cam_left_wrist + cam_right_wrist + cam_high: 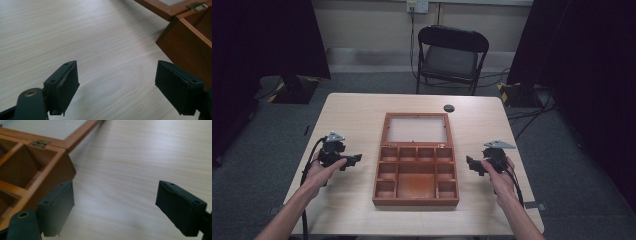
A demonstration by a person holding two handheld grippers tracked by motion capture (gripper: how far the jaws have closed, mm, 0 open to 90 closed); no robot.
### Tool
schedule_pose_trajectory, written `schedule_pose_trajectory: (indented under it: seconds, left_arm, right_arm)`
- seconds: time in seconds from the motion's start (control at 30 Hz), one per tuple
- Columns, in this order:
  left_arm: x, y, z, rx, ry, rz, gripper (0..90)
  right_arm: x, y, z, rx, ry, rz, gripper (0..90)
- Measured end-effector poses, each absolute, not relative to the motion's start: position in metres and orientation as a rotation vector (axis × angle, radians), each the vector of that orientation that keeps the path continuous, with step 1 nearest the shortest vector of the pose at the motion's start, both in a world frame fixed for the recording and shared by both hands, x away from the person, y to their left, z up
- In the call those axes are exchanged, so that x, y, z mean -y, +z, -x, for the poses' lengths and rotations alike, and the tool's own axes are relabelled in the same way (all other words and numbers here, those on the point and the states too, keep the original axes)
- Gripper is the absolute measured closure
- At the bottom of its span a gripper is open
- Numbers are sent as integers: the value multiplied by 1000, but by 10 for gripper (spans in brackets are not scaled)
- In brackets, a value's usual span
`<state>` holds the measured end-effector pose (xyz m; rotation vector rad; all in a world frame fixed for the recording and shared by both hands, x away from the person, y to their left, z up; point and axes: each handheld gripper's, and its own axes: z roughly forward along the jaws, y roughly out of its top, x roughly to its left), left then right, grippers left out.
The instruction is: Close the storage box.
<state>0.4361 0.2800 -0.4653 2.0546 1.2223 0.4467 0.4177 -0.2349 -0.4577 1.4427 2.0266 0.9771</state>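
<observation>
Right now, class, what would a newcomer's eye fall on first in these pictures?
First comes the open wooden compartment box at the middle of the pale table, its glass-paned lid laid flat behind it and its compartments empty. Next, the left gripper and right gripper flank it, jaws open, holding nothing. A black folding chair stands beyond the table.

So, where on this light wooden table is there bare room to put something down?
The light wooden table is bare left of the open brown wooden compartment box, around the left gripper, and right of it, around the right gripper. The far strip is free except for a small black round disc. The box crowds the middle.
</observation>
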Motion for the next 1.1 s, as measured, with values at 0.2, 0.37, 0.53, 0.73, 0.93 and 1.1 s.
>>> schedule_pose_trajectory:
  seconds: [0.2,0.37,0.53,0.73,0.93,1.1]
  left_arm:
    - [-267,-457,-446,-1166,417,-2054,191]
    - [-263,-444,-455,-1174,407,-2010,204]
    - [-259,-437,-468,-1191,416,-1969,219]
    - [-245,-433,-485,-1170,398,-1951,218]
    - [-231,-438,-496,-1150,362,-1955,199]
    - [-218,-449,-503,-1163,321,-1966,195]
  right_arm:
    - [211,-441,-440,-2083,1073,-1369,140]
    - [194,-427,-455,-2100,1083,-1303,140]
    - [181,-419,-468,-2176,1137,-1246,139]
    - [169,-423,-487,-2190,1139,-1244,139]
    - [166,-439,-507,-2182,1151,-1284,148]
    - [168,-452,-519,-2222,1150,-1352,147]
